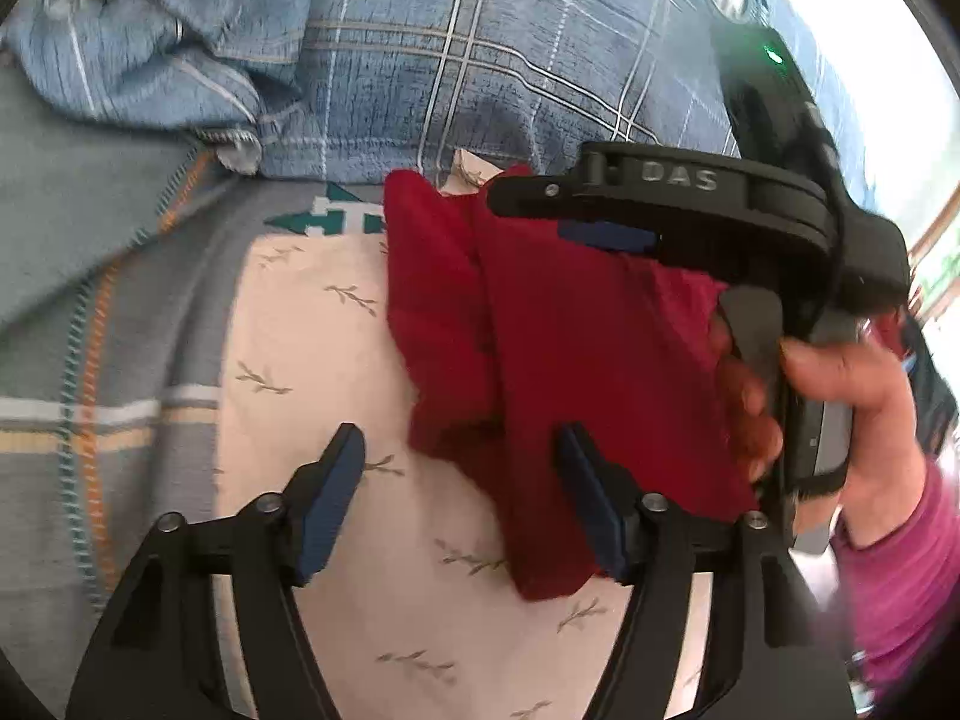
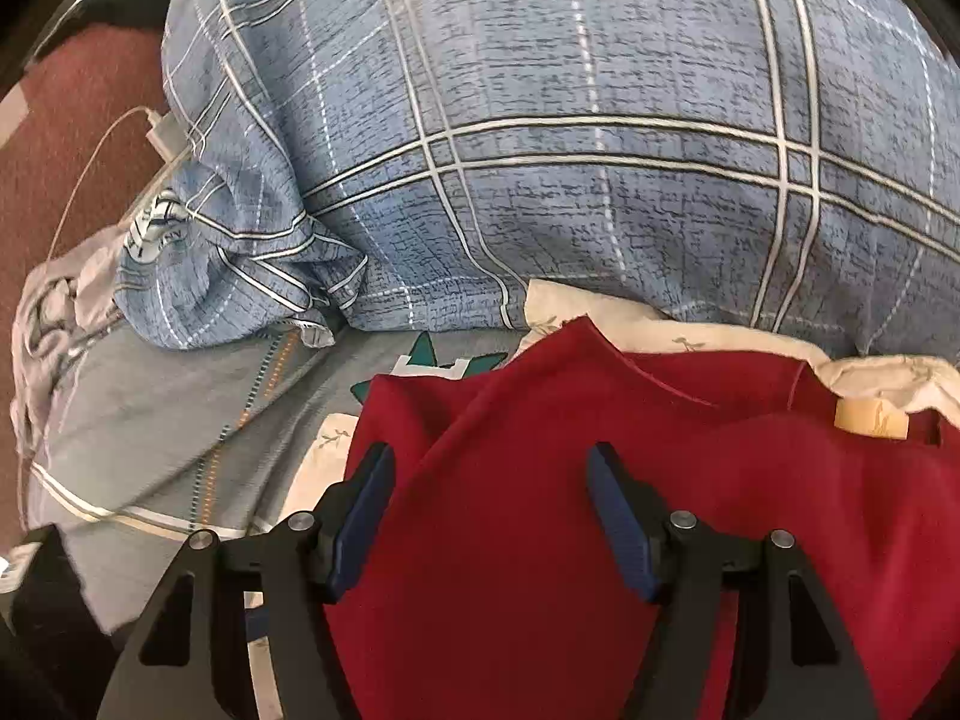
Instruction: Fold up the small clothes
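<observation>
The far end of the right gripper [image 1: 606,222] is partly buried in the red garment [image 1: 570,372] in the left wrist view, so whether it pinches cloth there is hard to say; its own view shows its jaws set wide with red fabric lying between and under them, not clamped. The person's hand [image 1: 840,408] on its handle is half covered by the cloth, and a pink sleeve [image 1: 900,570] runs off the frame edge.

The left gripper [image 1: 462,504] stands wide open. Its right finger touches or sits just over the garment's edge; its left finger is over bare cream cloth [image 1: 312,360] and holds nothing.

The garment is a soft, matte, deep red knit, creased into loose folds, with a neckline and a tan label [image 2: 870,417] showing in the right wrist view. It lies on the cream cloth, which is printed with small grey sprigs. Beneath that is a grey sheet [image 2: 150,438] with dotted orange and teal stripes. Behind bulges a blue plaid quilt [image 2: 570,150], rumpled at its left. A white charger [image 2: 165,138] and cable lie beside the quilt.
</observation>
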Action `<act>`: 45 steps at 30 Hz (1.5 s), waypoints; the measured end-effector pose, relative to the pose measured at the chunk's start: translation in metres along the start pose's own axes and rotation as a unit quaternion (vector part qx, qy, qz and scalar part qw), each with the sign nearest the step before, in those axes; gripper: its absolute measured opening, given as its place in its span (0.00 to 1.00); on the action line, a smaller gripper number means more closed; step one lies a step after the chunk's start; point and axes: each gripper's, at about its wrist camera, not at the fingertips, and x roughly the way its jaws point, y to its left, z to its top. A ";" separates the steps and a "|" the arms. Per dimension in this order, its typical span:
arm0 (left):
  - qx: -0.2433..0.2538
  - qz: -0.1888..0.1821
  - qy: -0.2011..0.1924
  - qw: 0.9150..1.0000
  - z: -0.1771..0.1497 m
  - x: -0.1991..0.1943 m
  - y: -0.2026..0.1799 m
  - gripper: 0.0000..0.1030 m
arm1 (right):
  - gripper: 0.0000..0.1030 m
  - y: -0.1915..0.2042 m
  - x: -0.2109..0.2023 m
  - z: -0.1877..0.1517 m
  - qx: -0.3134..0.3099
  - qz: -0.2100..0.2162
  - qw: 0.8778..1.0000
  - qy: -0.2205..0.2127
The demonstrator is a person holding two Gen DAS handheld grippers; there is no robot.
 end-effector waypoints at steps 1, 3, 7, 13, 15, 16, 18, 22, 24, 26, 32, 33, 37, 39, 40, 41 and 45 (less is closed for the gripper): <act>-0.009 -0.008 0.001 1.000 0.001 0.004 0.001 0.68 | 0.68 0.000 -0.001 0.000 0.002 0.003 1.000 0.003; -0.022 -0.019 0.001 1.000 0.001 0.010 0.001 0.69 | 0.71 0.002 0.000 0.001 0.001 0.011 1.000 0.011; -0.052 -0.047 -0.021 0.997 0.003 0.013 0.003 0.67 | 0.75 0.006 0.000 0.003 -0.002 0.022 0.999 0.028; -0.054 -0.094 -0.061 0.992 0.008 0.005 0.000 0.41 | 0.84 0.015 0.015 0.012 0.003 0.020 0.997 0.068; -0.028 -0.103 -0.075 0.991 0.009 -0.003 -0.010 0.40 | 0.85 0.016 0.019 0.018 0.013 0.030 0.996 0.078; -0.012 -0.105 -0.080 0.991 0.009 -0.006 -0.017 0.40 | 0.87 0.017 0.020 0.020 0.018 0.038 0.996 0.083; 0.014 -0.103 -0.081 0.991 0.008 -0.009 -0.028 0.40 | 0.90 0.018 0.025 0.025 0.028 0.052 0.994 0.096; 0.026 -0.100 -0.073 0.992 0.008 -0.006 -0.035 0.40 | 0.92 0.025 0.040 0.031 0.021 0.041 0.991 0.122; 0.024 -0.103 -0.071 0.992 0.009 -0.006 -0.034 0.40 | 0.92 0.033 0.047 0.031 -0.001 0.022 0.991 0.130; 0.022 -0.102 -0.069 0.992 0.009 -0.007 -0.034 0.40 | 0.93 0.045 0.056 0.029 -0.040 -0.011 0.989 0.141; 0.020 -0.090 -0.061 0.994 0.008 -0.007 -0.038 0.41 | 0.67 0.066 0.059 0.012 -0.142 -0.093 0.976 0.135; 0.017 -0.086 -0.060 0.994 0.009 -0.007 -0.037 0.41 | 0.51 0.062 0.055 0.011 -0.141 -0.097 0.977 0.125; 0.002 -0.087 -0.062 0.994 0.008 -0.005 -0.036 0.53 | 0.22 0.034 0.019 0.011 -0.085 -0.028 0.992 0.084; 0.004 -0.080 -0.064 0.995 0.008 -0.005 -0.038 0.56 | 0.20 0.023 -0.001 0.007 -0.069 -0.003 0.996 0.055; 0.007 -0.076 -0.061 0.995 0.006 -0.006 -0.039 0.56 | 0.18 0.020 -0.009 0.005 -0.064 0.002 0.997 0.044; 0.011 -0.073 -0.058 0.996 0.002 -0.006 -0.041 0.55 | 0.18 0.014 -0.018 0.002 -0.057 0.010 0.998 0.030; 0.031 -0.084 -0.060 0.994 -0.006 -0.015 -0.061 0.32 | 0.16 -0.004 -0.047 0.001 -0.019 0.041 0.999 -0.002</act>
